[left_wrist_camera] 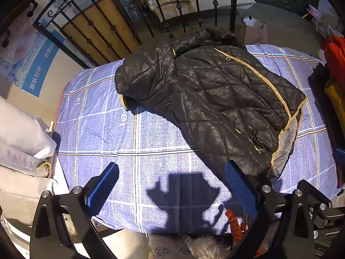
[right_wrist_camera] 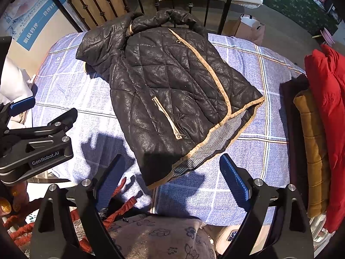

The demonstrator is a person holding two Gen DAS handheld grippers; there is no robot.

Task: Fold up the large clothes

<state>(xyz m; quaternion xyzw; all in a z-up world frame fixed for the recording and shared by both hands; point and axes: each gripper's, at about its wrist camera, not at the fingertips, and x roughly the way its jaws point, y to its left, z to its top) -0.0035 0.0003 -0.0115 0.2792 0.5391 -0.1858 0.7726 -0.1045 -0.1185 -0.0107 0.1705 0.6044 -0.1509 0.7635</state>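
Observation:
A black quilted jacket (left_wrist_camera: pixel 215 99) with tan trim lies spread on the table's blue checked cloth (left_wrist_camera: pixel 107 129), collar toward the far railing. Its left sleeve is folded across the chest. In the right wrist view the jacket (right_wrist_camera: pixel 172 90) shows a zipped pocket and a checked lining at the hem. My left gripper (left_wrist_camera: pixel 172 190) hangs open above bare cloth near the front edge, left of the hem, and casts a shadow there. My right gripper (right_wrist_camera: pixel 173 180) hangs open above the hem's near corner with nothing between its blue pads (right_wrist_camera: pixel 235 181).
Folded clothes are stacked at the table's right edge: a red jacket (right_wrist_camera: pixel 327 108) and a tan quilted garment (right_wrist_camera: pixel 312 151). Pale fabrics (left_wrist_camera: pixel 21 146) pile up at the left. A black iron railing (left_wrist_camera: pixel 107 32) runs behind, and a floral cloth (right_wrist_camera: pixel 161 237) lies below the front edge.

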